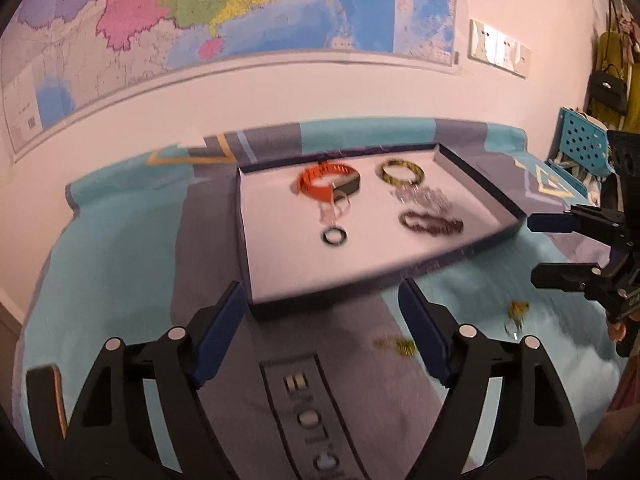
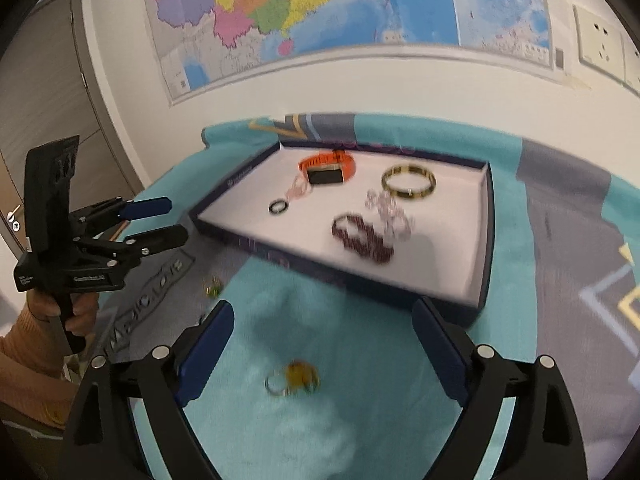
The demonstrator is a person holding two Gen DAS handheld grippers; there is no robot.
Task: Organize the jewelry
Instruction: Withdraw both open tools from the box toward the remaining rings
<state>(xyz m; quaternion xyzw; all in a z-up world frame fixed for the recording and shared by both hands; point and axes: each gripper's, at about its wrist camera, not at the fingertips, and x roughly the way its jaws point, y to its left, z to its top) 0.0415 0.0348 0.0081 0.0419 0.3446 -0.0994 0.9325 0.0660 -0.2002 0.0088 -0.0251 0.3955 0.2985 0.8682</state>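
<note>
A wall map (image 1: 224, 16) hangs above the surface, with wall sockets (image 2: 600, 40) to its right, a door (image 2: 44, 92) at the left of the right wrist view, and a black handbag (image 1: 609, 90) and a blue perforated basket (image 1: 580, 140) at the far right of the left wrist view. The surface is covered by a teal and grey cloth (image 2: 360, 332), and on it lies a shallow dark-rimmed tray (image 1: 480, 168) with a pale floor. Nothing stands between either tool and the tray. The left tongs (image 1: 324, 332) point down at the cloth just before the tray's near rim, spread wide with nothing between them; a hand (image 2: 76, 312) in an orange sleeve grips their handle. The right tongs (image 2: 324, 352) are likewise spread wide and tilted down, empty, over a small gold-and-silver ring cluster (image 2: 294, 378) lying on the cloth. A small yellow-green piece (image 1: 396, 346) lies on the cloth near the left tongs; blur hides what it is. Inside the tray, an orange watch (image 1: 326, 178) sits toward the back left, a gold-and-black bangle (image 1: 402, 172) toward the back right, a small black ring (image 1: 333, 236) nearer the front left, a pale pink bracelet (image 2: 298, 190) between ring and watch, a clear beaded bracelet (image 2: 390, 210) by the bangle, and a dark red beaded bracelet (image 2: 362, 238) in front of it.
</note>
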